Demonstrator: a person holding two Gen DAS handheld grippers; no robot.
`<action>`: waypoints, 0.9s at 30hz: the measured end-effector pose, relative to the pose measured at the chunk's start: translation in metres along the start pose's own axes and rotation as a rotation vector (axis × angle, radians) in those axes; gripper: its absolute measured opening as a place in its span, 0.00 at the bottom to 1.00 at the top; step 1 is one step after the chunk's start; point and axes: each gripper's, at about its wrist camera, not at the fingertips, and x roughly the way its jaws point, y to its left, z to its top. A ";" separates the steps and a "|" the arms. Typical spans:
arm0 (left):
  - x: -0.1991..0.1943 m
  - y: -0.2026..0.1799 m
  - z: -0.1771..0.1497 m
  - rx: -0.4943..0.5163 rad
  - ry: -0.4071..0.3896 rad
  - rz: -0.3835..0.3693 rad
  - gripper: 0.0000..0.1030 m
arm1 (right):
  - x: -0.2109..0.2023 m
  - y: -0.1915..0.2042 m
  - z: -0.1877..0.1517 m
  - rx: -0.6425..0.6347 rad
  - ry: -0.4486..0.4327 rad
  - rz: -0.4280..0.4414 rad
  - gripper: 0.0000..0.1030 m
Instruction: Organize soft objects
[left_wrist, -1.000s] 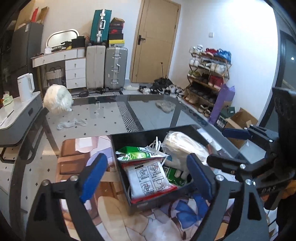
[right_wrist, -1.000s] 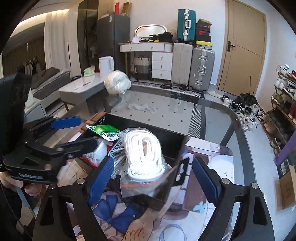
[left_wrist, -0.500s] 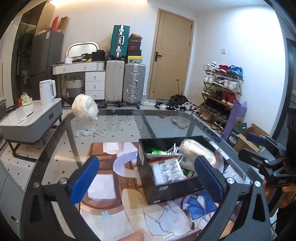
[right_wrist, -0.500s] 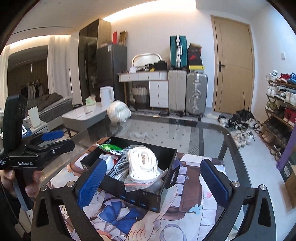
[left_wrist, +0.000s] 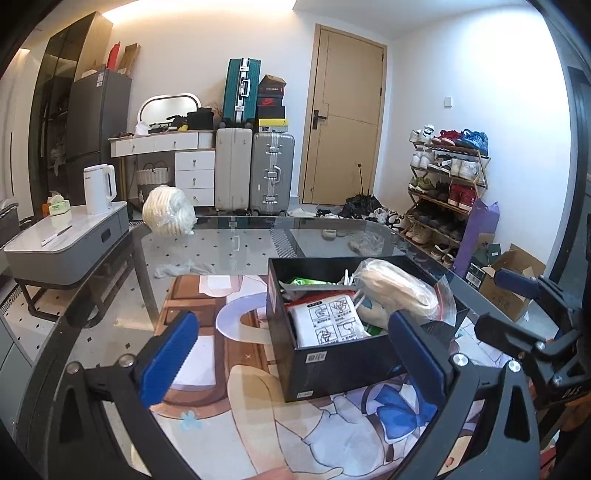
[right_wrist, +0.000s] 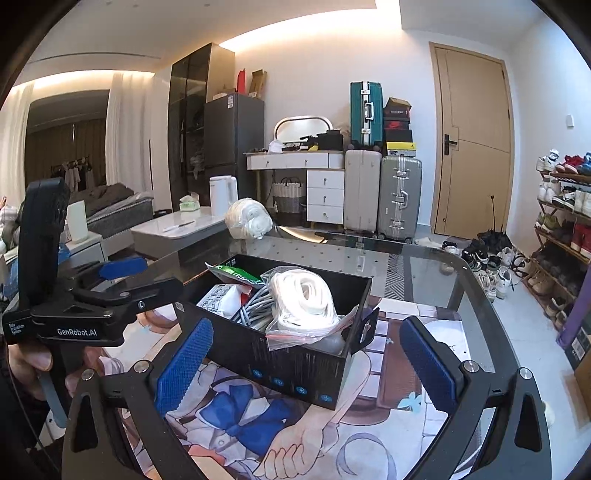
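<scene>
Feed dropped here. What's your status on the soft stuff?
Left claw open, empty. Right claw open, empty. Black box packed; white bundle loose on far table edge. Nothing blocking.

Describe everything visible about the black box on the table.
The black box is an open-topped, lidless carton, apparently cardboard, with small blue icons along one long side and white labels on an end wall. It sits upright on the illustrated mat covering the glass table. Inside are a bagged white rope coil, grey cords, a white printed packet and a green packet; the bag spills over its rim. Neither claw touches it.
</scene>
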 end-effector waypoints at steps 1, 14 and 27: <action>0.000 0.000 0.000 0.000 -0.003 -0.003 1.00 | 0.001 0.000 -0.001 0.001 0.004 0.000 1.00; 0.001 -0.006 -0.002 0.024 0.014 -0.008 1.00 | -0.007 -0.005 0.001 0.011 -0.061 -0.009 1.00; -0.002 -0.005 -0.003 0.025 0.001 -0.001 1.00 | -0.006 -0.005 0.001 0.009 -0.059 -0.017 1.00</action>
